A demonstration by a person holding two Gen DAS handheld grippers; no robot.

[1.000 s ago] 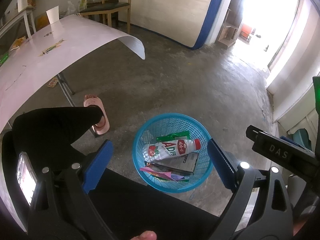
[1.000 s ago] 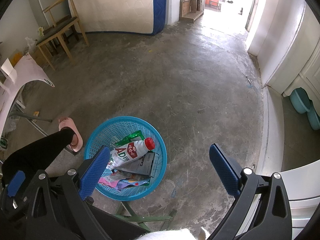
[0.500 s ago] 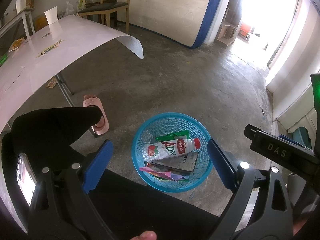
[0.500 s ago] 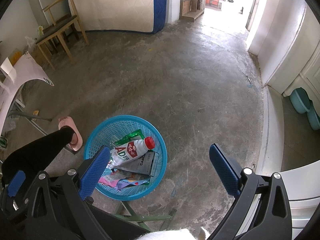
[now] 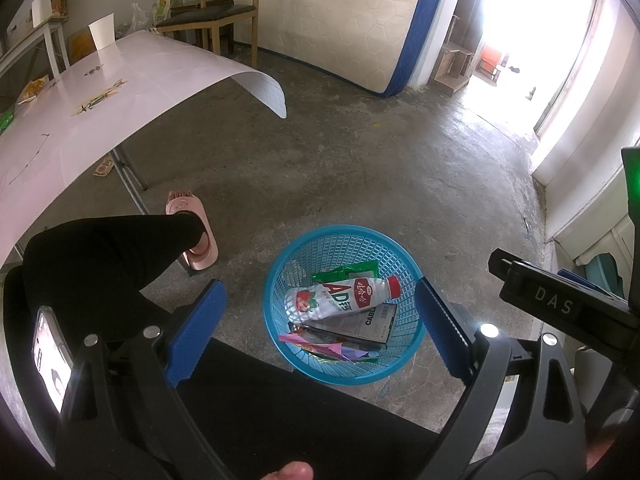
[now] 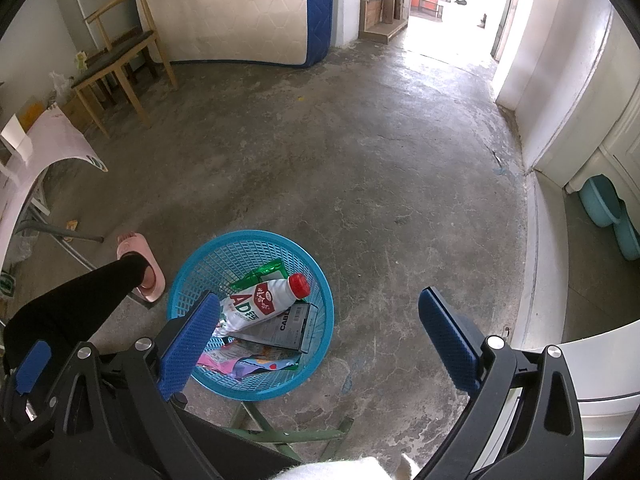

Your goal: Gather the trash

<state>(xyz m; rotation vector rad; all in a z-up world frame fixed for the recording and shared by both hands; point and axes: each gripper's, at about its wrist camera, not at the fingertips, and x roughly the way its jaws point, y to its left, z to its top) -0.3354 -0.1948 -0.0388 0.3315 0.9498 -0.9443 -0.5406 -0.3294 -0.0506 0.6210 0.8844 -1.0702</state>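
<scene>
Both the left gripper [image 5: 318, 326] and right gripper [image 6: 318, 338] hang empty, jaws wide, above the blue basket [image 5: 280, 280], which already holds a bottle [image 5: 340, 296], a box and wrappers (a drop looks done). Next, I judge: swing toward ten o'clock, where scraps [image 5: 98, 98] lie on the table [image 5: 168, 64].

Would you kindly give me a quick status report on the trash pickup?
Left gripper and right gripper open, empty, above the blue basket. Drink bottle, cable box and wrappers already inside. Nothing in the way.
</scene>
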